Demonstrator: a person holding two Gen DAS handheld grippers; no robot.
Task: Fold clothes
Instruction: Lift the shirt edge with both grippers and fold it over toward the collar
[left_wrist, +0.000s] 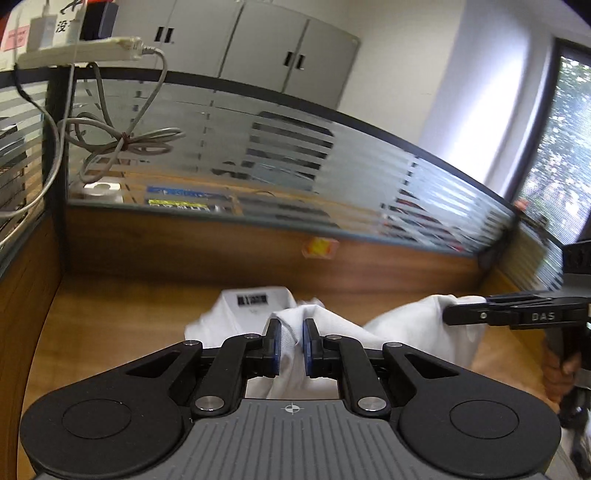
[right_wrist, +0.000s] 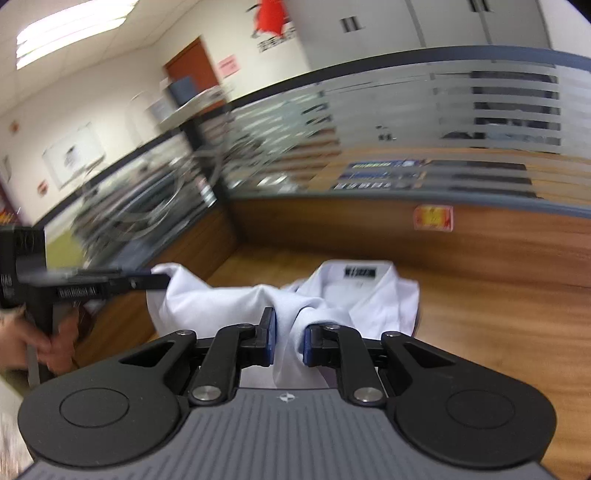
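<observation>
A white shirt (left_wrist: 332, 332) lies partly on the wooden desk (left_wrist: 110, 325) and partly lifted above it, caught at two places. In the left wrist view the left gripper (left_wrist: 291, 345) pinches a bunched fold of the cloth between its blue pads (left_wrist: 275, 347), the fabric rising in a ridge between them and hanging down toward the camera. To the right in that view the right gripper (left_wrist: 448, 314) reaches in sideways, its black fingers closed on another raised part of the shirt, with a hand (left_wrist: 561, 365) on its handle below. The right wrist view shows the same from the other side: the right gripper (right_wrist: 290, 338) presses its pads (right_wrist: 271, 332) on a twisted bundle of white cloth, and the left gripper (right_wrist: 168, 282) comes in from the left with its tip clamped on a raised flap, a hand (right_wrist: 40, 343) gripping its handle. Between the two held spots the fabric sags in loose folds. The shirt's collar (right_wrist: 360, 275) with a dark label (right_wrist: 360, 272) (its text too blurred to read) rests flat on the desk at the far side, near the wooden partition (right_wrist: 480, 243). A small orange and yellow sticker (right_wrist: 433, 218) is fixed to that partition, and striped frosted glass (left_wrist: 258, 155) runs above it. In the left wrist view a white power strip (left_wrist: 77, 51) sits on top of the partition at far left, with grey cables (left_wrist: 122, 140) hanging down in a knot. Grey cabinets (left_wrist: 288, 48) stand beyond the glass, and a window (left_wrist: 561, 147) shows at far right.
</observation>
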